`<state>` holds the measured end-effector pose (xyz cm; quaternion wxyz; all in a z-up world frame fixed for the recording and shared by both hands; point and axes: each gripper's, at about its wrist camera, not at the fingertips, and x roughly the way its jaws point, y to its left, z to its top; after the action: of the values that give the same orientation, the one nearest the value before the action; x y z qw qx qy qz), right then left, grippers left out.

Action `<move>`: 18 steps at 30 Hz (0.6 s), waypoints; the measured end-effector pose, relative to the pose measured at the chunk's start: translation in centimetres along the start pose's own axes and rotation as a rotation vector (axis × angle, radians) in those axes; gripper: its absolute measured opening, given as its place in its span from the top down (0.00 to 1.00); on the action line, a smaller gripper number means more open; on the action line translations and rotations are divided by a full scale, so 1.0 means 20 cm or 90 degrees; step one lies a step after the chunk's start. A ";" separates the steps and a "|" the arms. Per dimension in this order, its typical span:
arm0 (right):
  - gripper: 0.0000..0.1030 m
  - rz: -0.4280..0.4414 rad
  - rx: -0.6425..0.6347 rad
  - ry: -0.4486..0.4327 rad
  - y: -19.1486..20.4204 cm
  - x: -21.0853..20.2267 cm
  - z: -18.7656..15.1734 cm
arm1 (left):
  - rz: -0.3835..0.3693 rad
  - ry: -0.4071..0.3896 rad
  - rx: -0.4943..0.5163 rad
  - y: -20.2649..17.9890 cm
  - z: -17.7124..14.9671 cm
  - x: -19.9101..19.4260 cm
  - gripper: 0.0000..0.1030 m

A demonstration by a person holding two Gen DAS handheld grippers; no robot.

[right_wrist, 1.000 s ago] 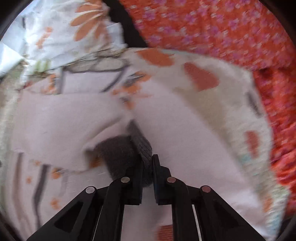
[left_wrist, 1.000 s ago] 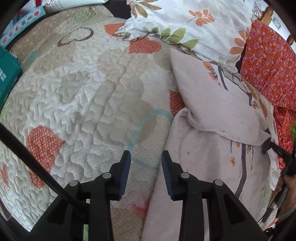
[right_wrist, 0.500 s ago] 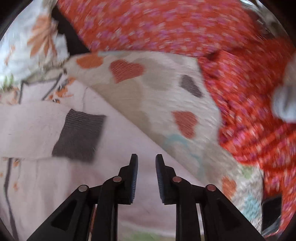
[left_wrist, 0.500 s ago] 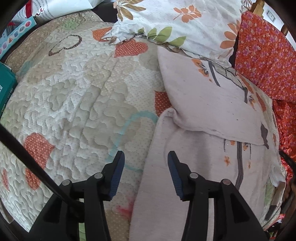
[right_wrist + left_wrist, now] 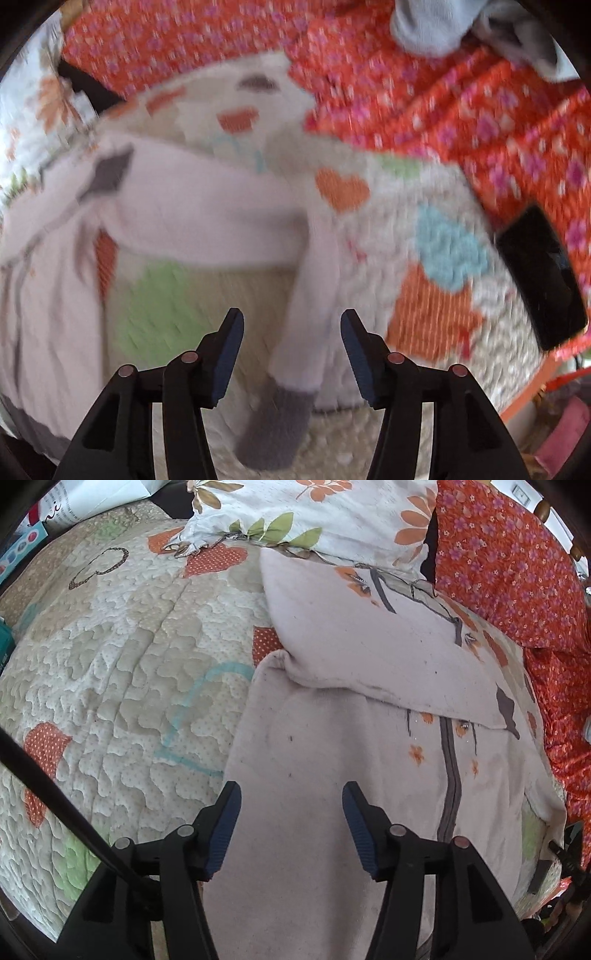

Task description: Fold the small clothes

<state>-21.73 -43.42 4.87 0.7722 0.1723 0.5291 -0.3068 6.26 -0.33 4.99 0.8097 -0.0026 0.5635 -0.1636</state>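
Observation:
A small pale pink sweater [image 5: 332, 738] with grey trim and orange flowers lies on the quilted bed cover [image 5: 110, 664]. One sleeve [image 5: 369, 653] is folded across its chest, its grey cuff at the right. My left gripper [image 5: 291, 827] is open and empty, just above the sweater's lower body. In the blurred right wrist view, my right gripper [image 5: 291, 350] is open and empty above the other sleeve [image 5: 314, 302], which hangs down toward me and ends in a grey cuff [image 5: 277, 424].
A floral white pillow [image 5: 314, 513] and an orange flowered pillow [image 5: 509, 561] lie at the head of the bed. Orange flowered cloth [image 5: 443, 92] lies right of the sweater with a black phone-like object [image 5: 543, 277] on it. Boxes [image 5: 18, 550] sit at far left.
My right gripper let go of the folded sleeve's grey cuff, opened wide and swung right to the other sleeve. My left gripper opened wider and moved right over the sweater's body.

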 end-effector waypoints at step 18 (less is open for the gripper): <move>0.93 0.099 -0.303 -0.201 1.38 -0.47 0.33 | -0.009 -0.074 -0.102 0.30 0.07 -0.19 0.42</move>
<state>-1.25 -23.82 14.42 0.8848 -0.0235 0.4449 -0.1366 7.92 6.11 7.86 0.8372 -0.0809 0.5266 -0.1231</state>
